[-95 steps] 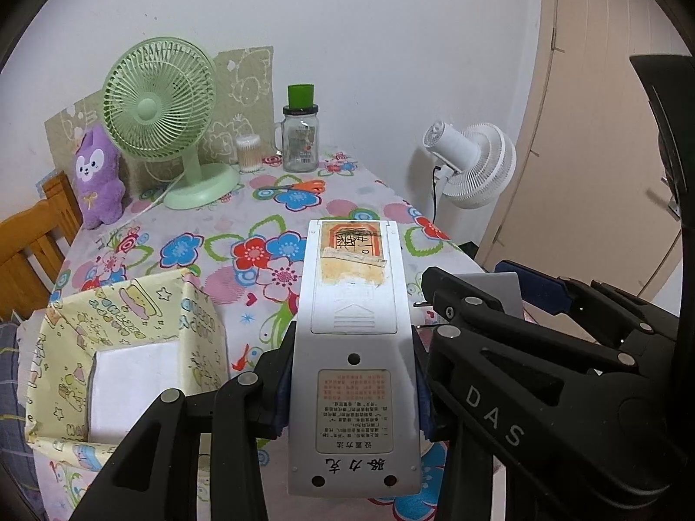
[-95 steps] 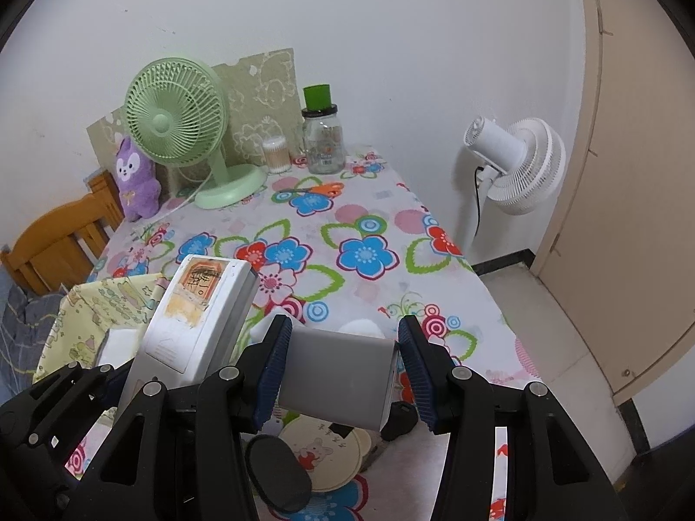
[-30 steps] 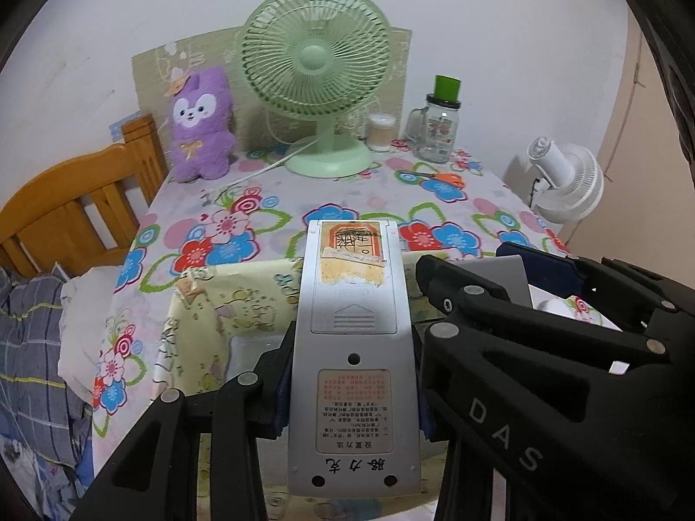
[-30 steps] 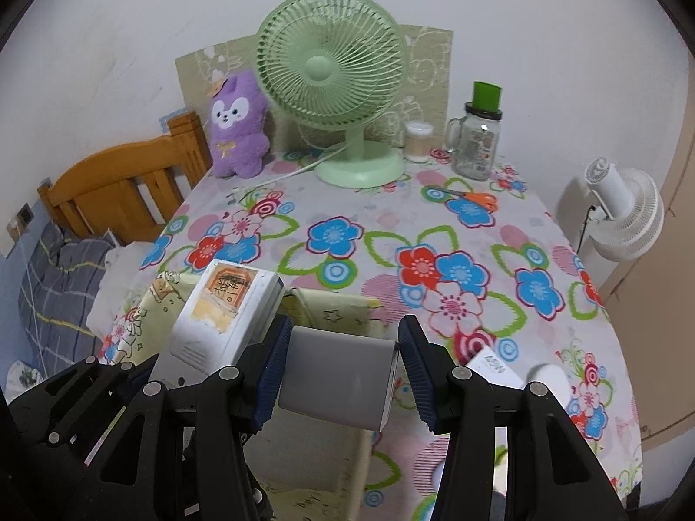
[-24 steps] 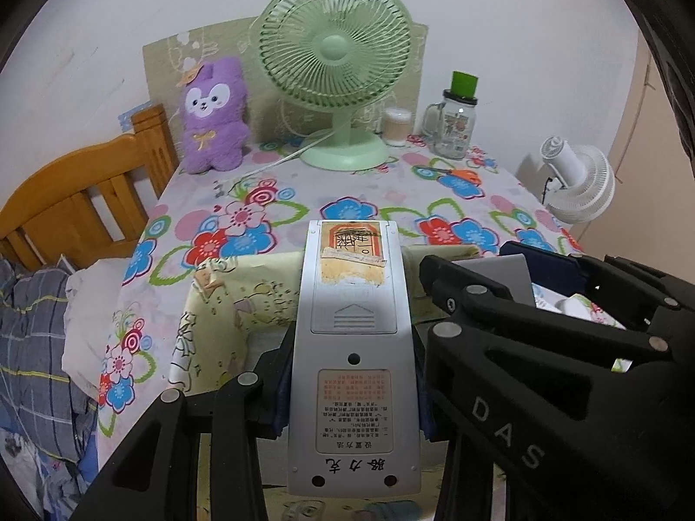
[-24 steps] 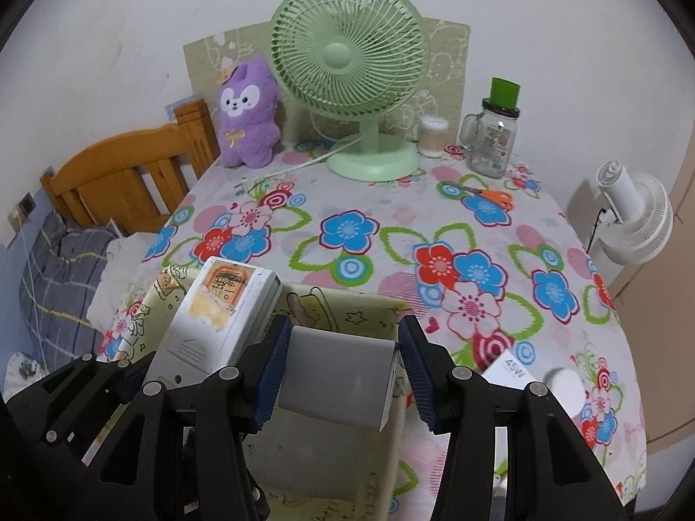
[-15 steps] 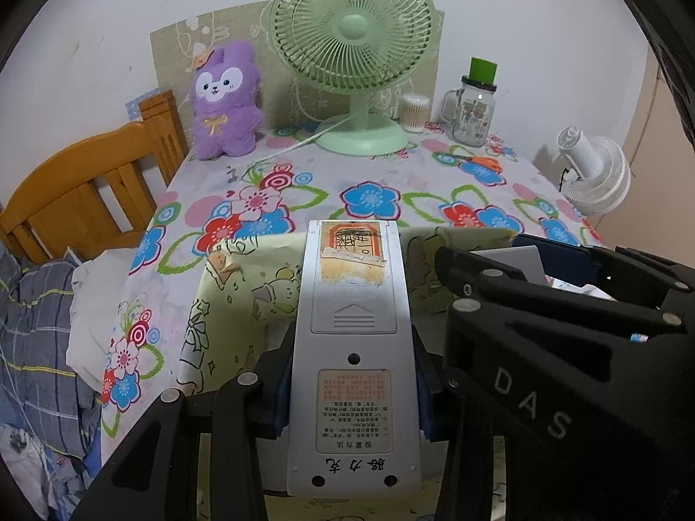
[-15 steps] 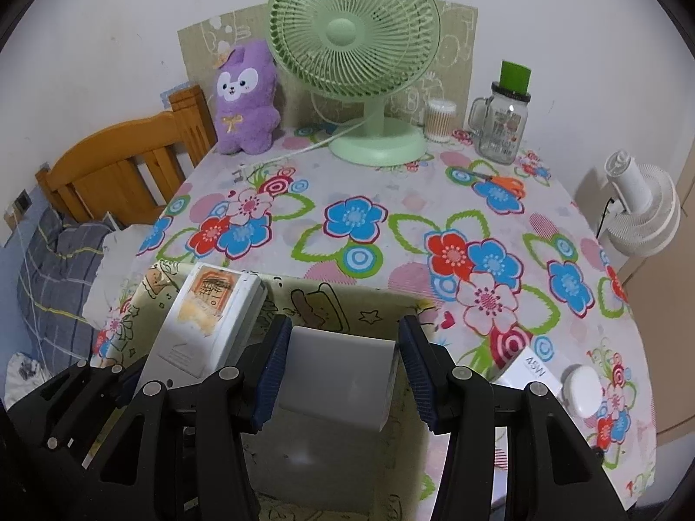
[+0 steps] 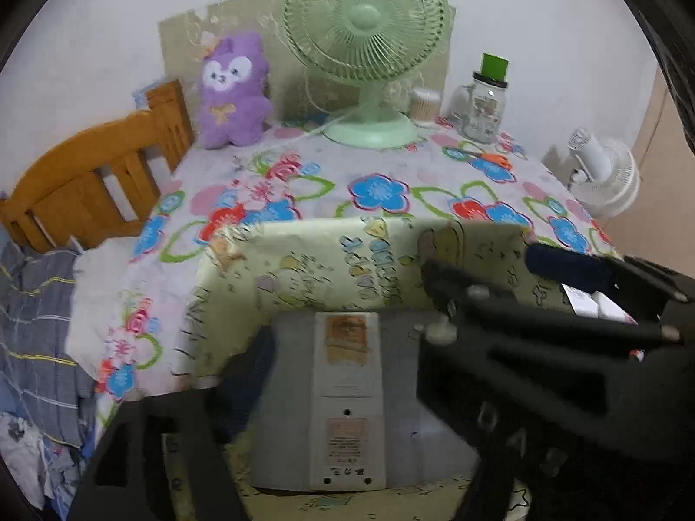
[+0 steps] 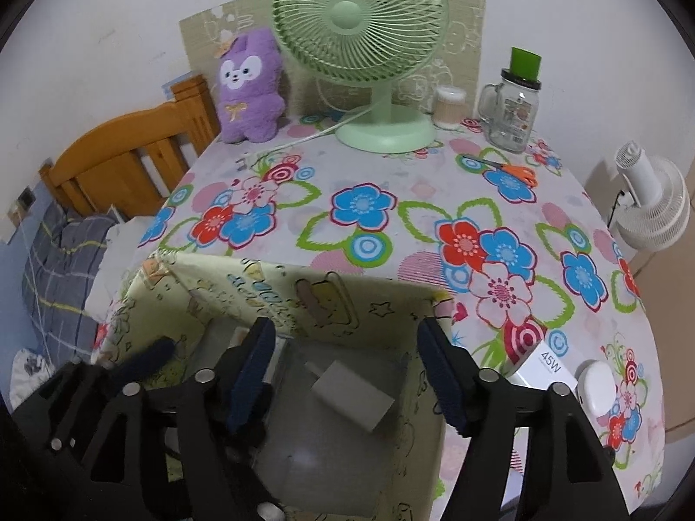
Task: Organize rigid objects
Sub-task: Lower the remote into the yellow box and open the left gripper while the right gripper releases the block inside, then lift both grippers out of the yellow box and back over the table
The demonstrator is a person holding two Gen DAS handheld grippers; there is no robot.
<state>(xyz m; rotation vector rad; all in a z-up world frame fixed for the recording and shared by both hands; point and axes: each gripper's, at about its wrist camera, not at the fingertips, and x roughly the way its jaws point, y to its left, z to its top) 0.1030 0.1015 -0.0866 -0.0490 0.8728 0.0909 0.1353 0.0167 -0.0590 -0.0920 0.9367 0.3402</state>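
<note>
- Remote control (image 9: pixel 347 395) lies back-up inside the yellow storage box (image 9: pixel 330 269), free of the left gripper (image 9: pixel 343 373), whose jaws have just been opening and now stand wide on either side of it.
- Right gripper (image 10: pixel 347 373) too: jaws just parted, wide now, the grey charger block (image 10: pixel 352 395) loose below between them, seemingly on the box floor, though that view is dim.
- Just right of the box: a white 45W carton (image 10: pixel 545 367).
- Far end of the floral tablecloth (image 10: pixel 391 199): green desk fan (image 10: pixel 369 43), purple plush (image 10: pixel 249 87), glass jar (image 10: pixel 512 108).
</note>
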